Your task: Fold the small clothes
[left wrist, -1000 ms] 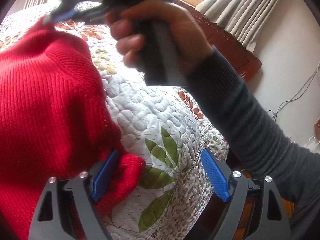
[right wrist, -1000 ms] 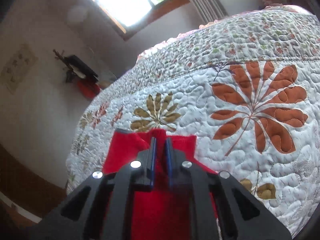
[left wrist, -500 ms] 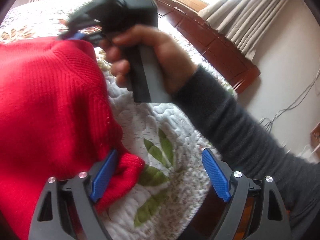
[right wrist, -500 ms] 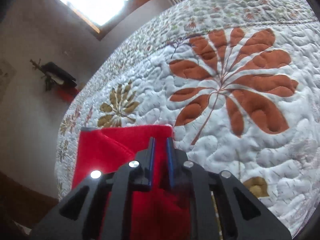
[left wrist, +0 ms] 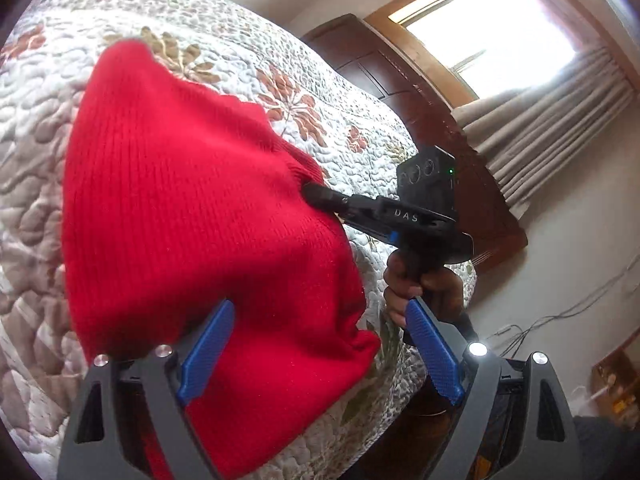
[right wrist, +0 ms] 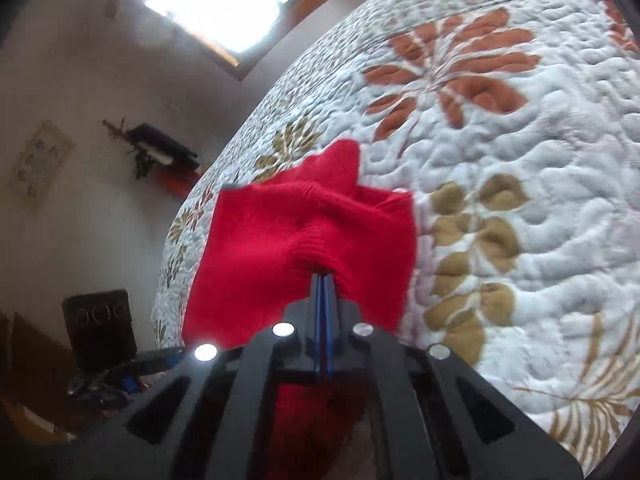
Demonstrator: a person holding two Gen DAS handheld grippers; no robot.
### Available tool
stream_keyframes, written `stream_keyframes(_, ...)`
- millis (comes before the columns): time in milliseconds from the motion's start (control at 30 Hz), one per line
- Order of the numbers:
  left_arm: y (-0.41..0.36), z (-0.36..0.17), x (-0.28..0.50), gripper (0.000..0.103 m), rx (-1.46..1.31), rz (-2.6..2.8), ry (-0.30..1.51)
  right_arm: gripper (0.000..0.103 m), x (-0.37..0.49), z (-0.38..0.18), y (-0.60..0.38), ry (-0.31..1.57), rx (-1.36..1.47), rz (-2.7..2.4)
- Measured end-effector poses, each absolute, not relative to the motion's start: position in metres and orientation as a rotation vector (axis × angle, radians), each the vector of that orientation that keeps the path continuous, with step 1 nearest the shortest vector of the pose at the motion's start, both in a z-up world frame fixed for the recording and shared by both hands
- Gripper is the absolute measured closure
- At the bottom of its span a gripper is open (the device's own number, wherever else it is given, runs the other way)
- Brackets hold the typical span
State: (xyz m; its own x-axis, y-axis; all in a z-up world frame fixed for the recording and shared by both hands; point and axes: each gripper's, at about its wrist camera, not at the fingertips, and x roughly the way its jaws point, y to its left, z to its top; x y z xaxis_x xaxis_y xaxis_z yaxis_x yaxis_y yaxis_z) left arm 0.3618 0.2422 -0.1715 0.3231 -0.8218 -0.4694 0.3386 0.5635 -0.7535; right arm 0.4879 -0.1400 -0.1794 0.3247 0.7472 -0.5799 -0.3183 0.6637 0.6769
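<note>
The red knit is pinched at its edge by the closed right gripper above the quilt. The left gripper is held wide open, with the knit's corner between its pads, not clamped.

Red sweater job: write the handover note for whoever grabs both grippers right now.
Right gripper: shut on the red sweater's ribbed edge, holding it up off the quilt.
Left gripper: open, the sweater's lower corner lying between its fingers, not pinched.
Done: sweater is bunched and partly lifted; no neat fold visible.
Left: probably close the left gripper on that corner, then lay the sweater flat and fold it.
</note>
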Motion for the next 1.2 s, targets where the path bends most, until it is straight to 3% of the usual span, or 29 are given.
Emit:
stream_keyframes(33, 0.241, -0.167, 0.357, 0.016, -0.611, -0.862, 0.938, 0.083, 0.479, -0.17, -0.142, 0.995, 0.491, 0.753)
stream_keyframes(67, 0.237, -0.162, 0.352, 0.016, -0.615, -0.908, 0.921, 0.078, 0.466, -0.16, -0.142, 0.976, 0.48, 0.774)
stream_keyframes(167, 0.228, -0.152, 0.343, 0.015, -0.628, -0.994, 0.874, 0.072, 0.418, -0.14, -0.133, 0.96, 0.414, 0.84)
stream_keyframes(233, 0.226, -0.153, 0.342, 0.015, -0.639, -0.978, 0.87, 0.06, 0.384, -0.138, -0.128, 0.955, 0.3, 0.729)
stream_keyframes(367, 0.226, -0.161, 0.344, 0.015, -0.649, -0.949, 0.908, 0.053, 0.333, -0.156, -0.119, 0.958, 0.193, 0.63)
stream_keyframes(400, 0.224, -0.166, 0.347, 0.015, -0.646, -0.947, 0.932, 0.053, 0.329, -0.164, -0.113, 0.981, 0.194, 0.653)
stream_keyframes(433, 0.221, -0.171, 0.348, 0.015, -0.654, -0.949, 0.953, 0.061, 0.329, -0.173, -0.106, 0.992, 0.168, 0.64)
stream_keyframes(500, 0.218, -0.174, 0.348, 0.016, -0.685, -0.951, 0.967, 0.089, 0.333, -0.183, -0.103, 1.01, 0.146, 0.581)
stream_keyframes(567, 0.22, -0.171, 0.345, 0.016, -0.745, -0.998, 0.932, 0.093, 0.331, -0.189, -0.123, 1.024, 0.268, 0.546)
stream_keyframes(733, 0.196, -0.166, 0.355, 0.015, -0.782, -1.12, 0.935, 0.091, 0.313, -0.205, -0.132, 1.077, 0.35, 0.557)
stream_keyframes(867, 0.173, -0.186, 0.366, 0.015, -0.748, -1.118, 1.023, 0.086, 0.317, -0.172, -0.148, 0.993, 0.425, 0.556)
stream_keyframes(967, 0.16, -0.19, 0.365, 0.015, -0.702, -1.145, 1.016, 0.072, 0.336, -0.156, -0.156, 0.956, 0.486, 0.553)
stream_keyframes(1200, 0.135, -0.188, 0.355, 0.015, -0.467, -1.127, 1.001, 0.071, 0.419, -0.175, -0.13, 1.099, 0.667, 0.937)
